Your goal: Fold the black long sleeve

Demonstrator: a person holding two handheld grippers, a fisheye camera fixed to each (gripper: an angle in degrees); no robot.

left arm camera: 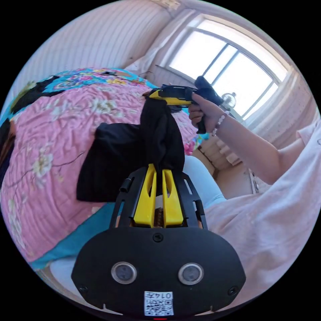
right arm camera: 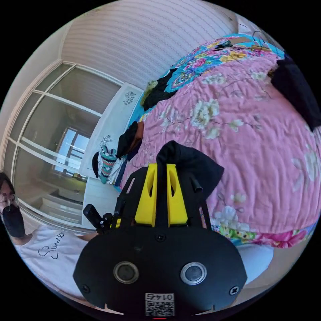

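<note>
Left gripper (left arm camera: 159, 172) — both yellow jaws closed on a bunched fold of the black shirt (left arm camera: 133, 150), cloth pinched between the tips. The shirt hangs in the air above a bed with a pink floral cover (left arm camera: 50, 140); its lower part sags toward the cover, whether touching I cannot tell.

In the left gripper view the right gripper (left arm camera: 157, 94) sits higher, held in a hand (left arm camera: 202, 113) with a bead bracelet, and the shirt's other bunched end hangs from its tip.

Right gripper view: its jaws (right arm camera: 162, 169) clamped together on a black wad of the shirt (right arm camera: 190, 167). More black cloth shows at the upper right edge (right arm camera: 296, 92), over the cover (right arm camera: 234, 133). Other dark clothes (right arm camera: 160, 88) lie at the cover's far edge — well apart from the shirt.

A window (left arm camera: 227, 70) stands behind the hand.
</note>
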